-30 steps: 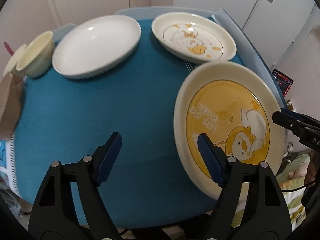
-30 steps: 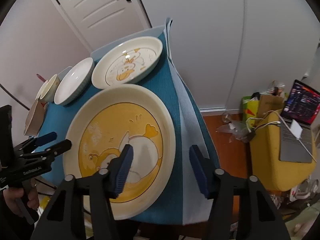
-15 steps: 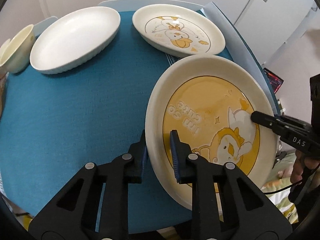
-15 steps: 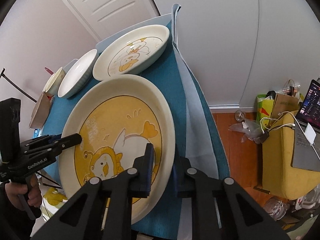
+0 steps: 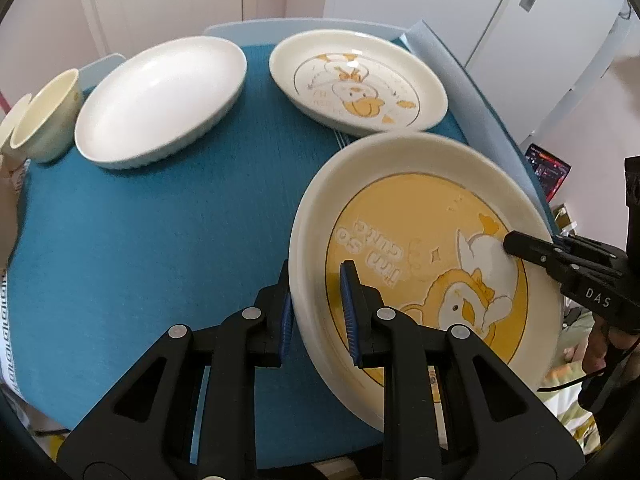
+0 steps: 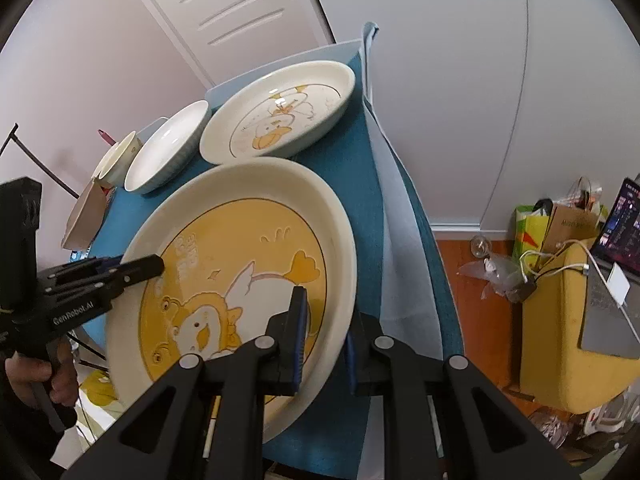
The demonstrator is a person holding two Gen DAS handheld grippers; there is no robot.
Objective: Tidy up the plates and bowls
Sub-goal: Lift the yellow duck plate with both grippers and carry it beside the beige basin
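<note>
A large cream plate with a yellow duck picture (image 5: pixel 420 240) (image 6: pixel 240 248) is held tilted above the blue table by both grippers. My left gripper (image 5: pixel 316 312) is shut on its left rim. My right gripper (image 6: pixel 324 340) is shut on its right rim; it also shows in the left wrist view (image 5: pixel 560 260). A smaller duck plate (image 5: pixel 356 80) (image 6: pixel 280 116), a plain white oval dish (image 5: pixel 160 100) (image 6: pixel 168 148) and a small cream bowl (image 5: pixel 48 116) (image 6: pixel 118 158) stand at the far side of the table.
The blue tablecloth (image 5: pixel 160 240) covers the table, with a pale blue mat (image 6: pixel 392 184) along its right edge. A yellow stool with a laptop (image 6: pixel 592 300) and bags (image 6: pixel 560 220) stand on the floor to the right. White doors are behind.
Both grippers went from open beside the large plate to shut on its opposite rims. The plate now sits tilted and a little higher over the table.
</note>
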